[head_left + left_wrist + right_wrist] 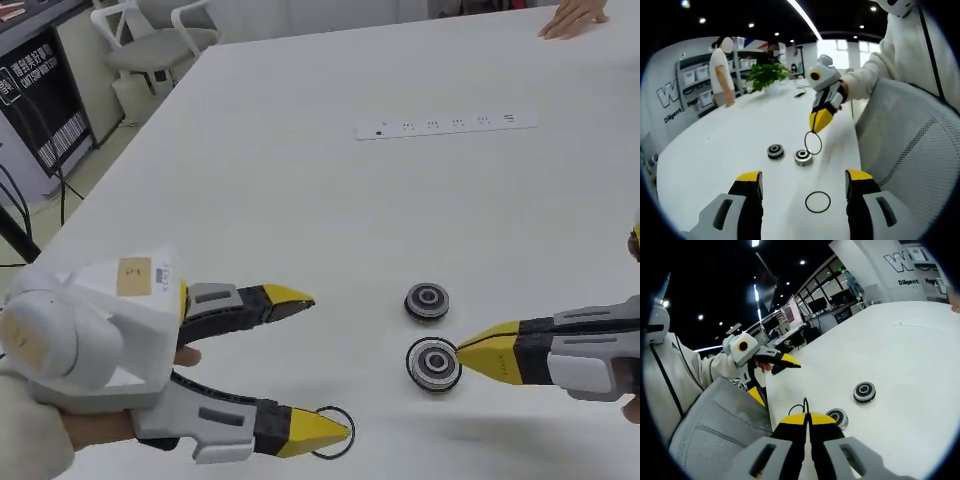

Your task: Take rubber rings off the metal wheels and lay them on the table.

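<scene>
Two metal wheels lie on the white table, the far wheel and the near wheel. My right gripper comes in from the right, shut, its tips beside the near wheel. In the left gripper view it hangs above the wheels with a thin black rubber ring dangling from its tips. That ring pokes out between the shut jaws of the right gripper. My left gripper is open; a loose rubber ring lies flat by its lower tip.
A white power strip lies farther back on the table. A person's hand rests at the far right corner. Chairs stand beyond the table's left edge. A mesh chair is close behind the near edge.
</scene>
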The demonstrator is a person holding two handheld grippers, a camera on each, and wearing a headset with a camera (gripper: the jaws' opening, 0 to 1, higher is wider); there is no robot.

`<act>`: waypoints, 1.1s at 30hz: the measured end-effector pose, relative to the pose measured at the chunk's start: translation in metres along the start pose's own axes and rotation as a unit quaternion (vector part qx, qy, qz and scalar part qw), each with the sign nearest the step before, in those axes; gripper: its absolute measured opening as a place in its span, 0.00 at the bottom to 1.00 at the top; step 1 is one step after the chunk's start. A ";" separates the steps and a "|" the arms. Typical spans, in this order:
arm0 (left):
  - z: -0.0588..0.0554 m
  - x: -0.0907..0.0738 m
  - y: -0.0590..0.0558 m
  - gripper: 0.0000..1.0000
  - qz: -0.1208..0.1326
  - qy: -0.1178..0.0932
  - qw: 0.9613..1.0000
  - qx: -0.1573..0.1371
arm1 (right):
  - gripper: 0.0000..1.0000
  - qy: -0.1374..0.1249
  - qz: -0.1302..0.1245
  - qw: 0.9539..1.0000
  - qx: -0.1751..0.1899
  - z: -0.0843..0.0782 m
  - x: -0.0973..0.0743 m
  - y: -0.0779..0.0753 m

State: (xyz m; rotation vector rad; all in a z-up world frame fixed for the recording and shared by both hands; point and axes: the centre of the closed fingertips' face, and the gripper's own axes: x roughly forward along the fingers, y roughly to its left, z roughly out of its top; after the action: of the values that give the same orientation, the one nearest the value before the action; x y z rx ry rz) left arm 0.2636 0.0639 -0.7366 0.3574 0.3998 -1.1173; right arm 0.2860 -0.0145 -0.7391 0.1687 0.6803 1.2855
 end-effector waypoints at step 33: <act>-0.064 -0.030 -0.001 0.79 0.064 0.030 0.994 -0.083 | 0.00 0.047 0.068 0.997 -0.015 0.001 0.048 0.043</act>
State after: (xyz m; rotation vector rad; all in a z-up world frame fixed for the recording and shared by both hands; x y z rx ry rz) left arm 0.2427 0.1169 -0.7778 0.2667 0.5123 -0.9429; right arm 0.2566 0.0430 -0.7357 0.1330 0.7398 1.4393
